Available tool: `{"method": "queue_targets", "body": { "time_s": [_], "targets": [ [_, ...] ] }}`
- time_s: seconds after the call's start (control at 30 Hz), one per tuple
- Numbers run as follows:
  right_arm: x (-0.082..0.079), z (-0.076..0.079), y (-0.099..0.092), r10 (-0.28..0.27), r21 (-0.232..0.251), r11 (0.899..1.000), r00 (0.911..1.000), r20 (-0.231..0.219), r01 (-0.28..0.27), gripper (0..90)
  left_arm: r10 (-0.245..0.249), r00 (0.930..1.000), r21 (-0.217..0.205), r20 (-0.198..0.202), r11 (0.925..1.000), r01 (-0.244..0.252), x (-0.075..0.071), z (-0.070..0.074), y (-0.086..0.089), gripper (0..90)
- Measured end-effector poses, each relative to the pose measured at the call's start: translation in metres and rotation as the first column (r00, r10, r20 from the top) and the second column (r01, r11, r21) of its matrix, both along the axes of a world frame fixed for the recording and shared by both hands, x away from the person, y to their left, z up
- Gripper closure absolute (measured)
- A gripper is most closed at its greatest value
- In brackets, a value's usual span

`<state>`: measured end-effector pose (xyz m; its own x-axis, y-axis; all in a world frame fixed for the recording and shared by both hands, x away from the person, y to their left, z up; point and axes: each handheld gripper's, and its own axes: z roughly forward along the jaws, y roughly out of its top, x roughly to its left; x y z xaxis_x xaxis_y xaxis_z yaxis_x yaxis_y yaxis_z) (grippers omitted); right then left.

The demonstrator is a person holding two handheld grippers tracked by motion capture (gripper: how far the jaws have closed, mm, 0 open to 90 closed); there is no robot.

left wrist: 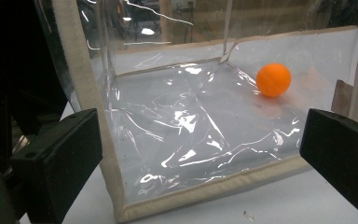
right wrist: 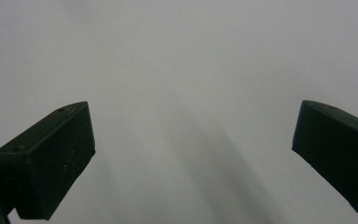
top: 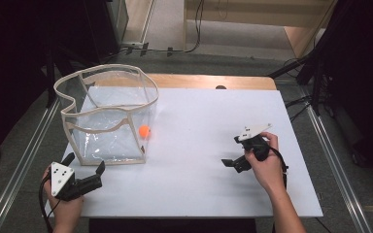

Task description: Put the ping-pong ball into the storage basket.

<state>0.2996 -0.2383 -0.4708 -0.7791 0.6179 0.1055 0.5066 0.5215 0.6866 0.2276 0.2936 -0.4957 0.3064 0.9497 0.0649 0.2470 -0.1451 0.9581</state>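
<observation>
A clear plastic bag (top: 108,114) with beige trim stands open-topped on the left of the white table (top: 204,179). An orange ball (top: 144,130) rests at its right wall; I cannot tell whether it is inside or just outside. My left gripper (top: 86,163) sits open just in front of the bag's near edge. In the left gripper view the left gripper (left wrist: 200,158) faces the bag (left wrist: 177,140), and the ball (left wrist: 273,79) shows through the plastic. My right gripper (top: 232,151) is open over bare table at the right, and the right gripper (right wrist: 193,158) holds nothing.
The white sheet lies on a wooden top (top: 209,80) that shows along the far edge. Metal rails (top: 24,160) run down both sides of the table. Dark stands and cables (top: 315,73) are on the floor beyond.
</observation>
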Motion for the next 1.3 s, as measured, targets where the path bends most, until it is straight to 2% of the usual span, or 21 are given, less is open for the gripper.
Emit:
{"method": "queue_targets", "body": {
  "time_s": [0.33,0.6,1.0,1.3],
  "targets": [
    [-0.012,-0.011,-0.017,-0.032,0.053,0.998,0.999,0.032,0.03,0.0,-0.002,1.0,0.001,0.001,1.0,0.002,0.0,0.0,0.0,0.0],
    [-0.021,-0.013,-0.031,-0.062,0.094,0.994,0.9964,0.057,0.056,0.0,-0.001,1.0,0.001,0.001,1.0,0.001,0.0,0.0,0.0,0.0],
    [-0.034,-0.02,-0.053,-0.106,0.134,0.987,0.9904,0.089,0.093,0.0,-0.001,1.0,0.004,0.001,1.0,0.001,0.0,0.0,0.0,0.0],
    [-0.042,-0.024,-0.067,-0.147,0.147,0.98,0.9848,0.094,0.132,0.0,-0.003,1.0,0.004,0.002,1.0,0.003,0.0,0.0,0.0,0.0]
  ]
}}
